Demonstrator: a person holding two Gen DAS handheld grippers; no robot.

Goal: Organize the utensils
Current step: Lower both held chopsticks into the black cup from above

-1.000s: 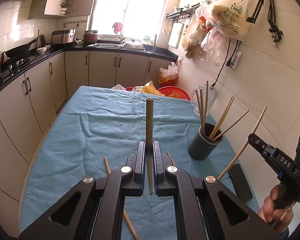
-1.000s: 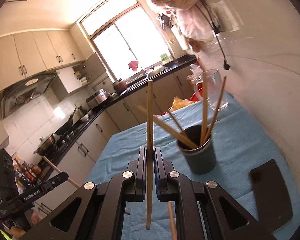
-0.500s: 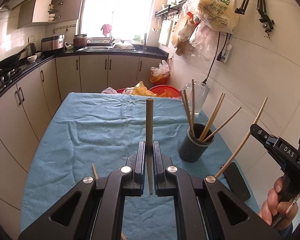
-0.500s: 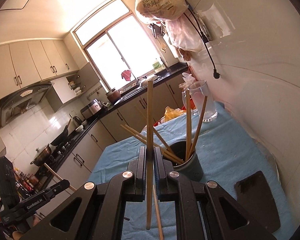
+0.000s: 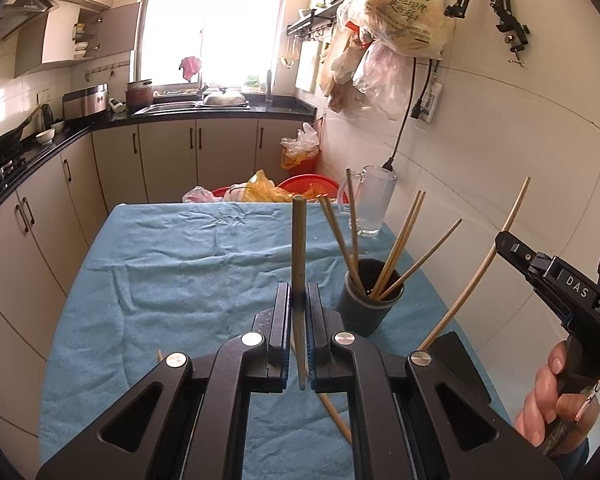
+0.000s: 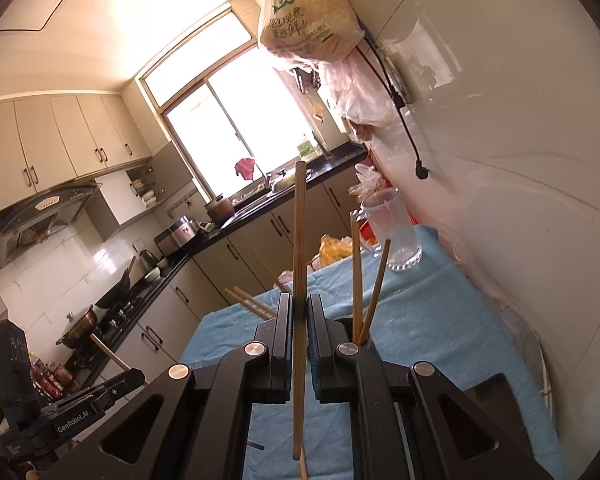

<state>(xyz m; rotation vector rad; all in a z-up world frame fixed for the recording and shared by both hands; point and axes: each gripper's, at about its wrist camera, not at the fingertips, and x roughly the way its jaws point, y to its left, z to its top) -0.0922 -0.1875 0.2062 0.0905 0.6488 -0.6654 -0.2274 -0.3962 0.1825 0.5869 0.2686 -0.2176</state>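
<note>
Left gripper [image 5: 299, 300] clamped on a pale wooden chopstick [image 5: 299, 248], upright between the jaws. Right gripper [image 6: 299, 312] likewise pinching a longer chopstick [image 6: 299, 240]. Dark cup [image 5: 370, 308], just right of the left gripper, holds several chopsticks leaning outward. Clear glass pitcher [image 5: 374, 204] behind the cup.

Dark round holder [image 5: 370, 307] upright on blue cloth [image 5: 172, 272], several wooden chopsticks [image 5: 396, 244] leaning inside. One loose chopstick [image 5: 332, 412] lies flat nearer than the holder.

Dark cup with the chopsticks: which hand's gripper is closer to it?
Right gripper, probably: it sits just before the cup, half hiding it. The left gripper stands further back, cup ahead to its right.
</note>
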